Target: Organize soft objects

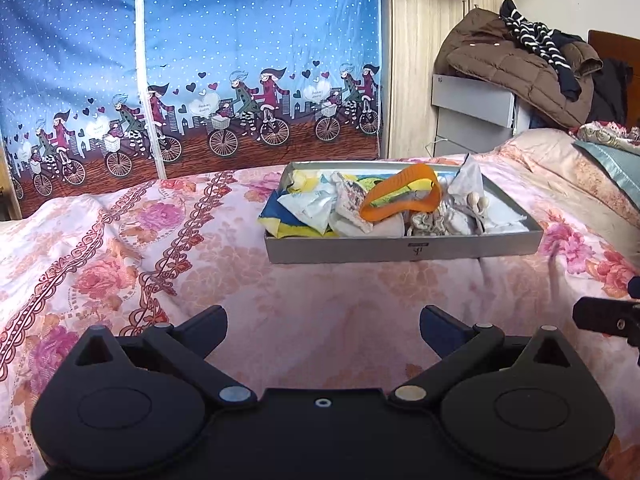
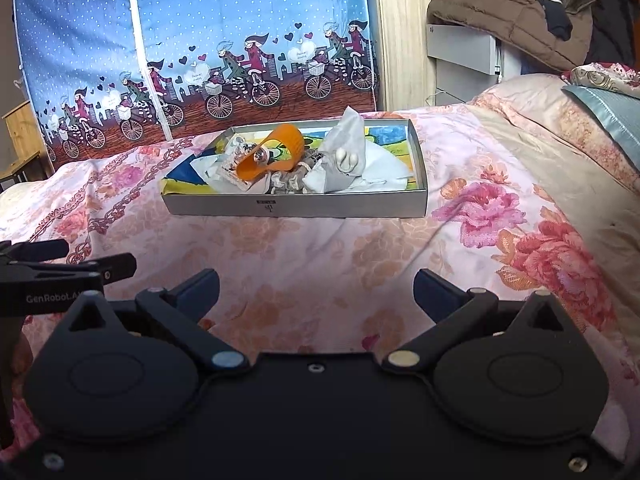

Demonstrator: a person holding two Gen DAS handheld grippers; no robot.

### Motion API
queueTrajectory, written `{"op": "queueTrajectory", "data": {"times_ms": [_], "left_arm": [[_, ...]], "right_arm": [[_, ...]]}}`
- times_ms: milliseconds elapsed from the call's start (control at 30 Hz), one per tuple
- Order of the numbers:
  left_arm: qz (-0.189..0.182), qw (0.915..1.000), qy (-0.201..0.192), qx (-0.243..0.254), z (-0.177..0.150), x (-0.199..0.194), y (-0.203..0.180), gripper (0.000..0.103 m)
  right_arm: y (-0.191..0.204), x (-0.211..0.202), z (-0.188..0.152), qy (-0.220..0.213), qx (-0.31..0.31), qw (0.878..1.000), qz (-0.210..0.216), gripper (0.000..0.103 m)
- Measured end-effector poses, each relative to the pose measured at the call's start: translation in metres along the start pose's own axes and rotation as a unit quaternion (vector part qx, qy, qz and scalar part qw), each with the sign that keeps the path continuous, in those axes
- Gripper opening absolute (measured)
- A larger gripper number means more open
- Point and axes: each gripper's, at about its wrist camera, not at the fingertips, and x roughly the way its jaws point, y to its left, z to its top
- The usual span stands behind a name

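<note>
A shallow grey box [image 1: 400, 248] [image 2: 296, 206] rests on the floral bedspread. It holds several soft things: an orange rubbery band [image 1: 400, 192] [image 2: 276, 152], white cloths [image 1: 308, 208] [image 2: 384, 164], a grey bunched cloth [image 1: 452, 220] [image 2: 344, 148] and a blue-yellow printed cloth [image 1: 280, 224] [image 2: 180, 180]. My left gripper [image 1: 322, 328] is open and empty, low over the bed, well short of the box. My right gripper [image 2: 316, 290] is open and empty too, also short of the box. The left gripper's body shows at the right view's left edge [image 2: 60, 276].
The pink floral bedspread [image 1: 120, 264] [image 2: 520, 232] covers the bed. A blue fabric wardrobe with cyclist print [image 1: 200, 80] [image 2: 200, 60] stands behind. Grey drawers with a brown jacket [image 1: 516, 68] [image 2: 512, 4] stand at the back right. A pillow [image 2: 608, 116] lies at the right.
</note>
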Motion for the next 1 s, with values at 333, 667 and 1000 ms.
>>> {"op": "queueTrajectory", "data": {"times_ms": [333,667,1000], "left_arm": [[0.006,0.9999,0.007,0.005,-0.002,0.000,-0.001,0.102],[0.006,0.9998,0.007,0.018,-0.003,0.000,-0.002,0.102],[0.004,0.9997,0.008,0.024,-0.004,0.001,-0.003,0.102]], "right_arm": [[0.000,0.007,-0.003,0.010,0.002,1.000,0.000,0.103],[0.000,0.009,-0.003,0.015,-0.003,1.000,0.004,0.103],[-0.001,0.011,-0.003,0.015,-0.002,1.000,0.003,0.103]]}}
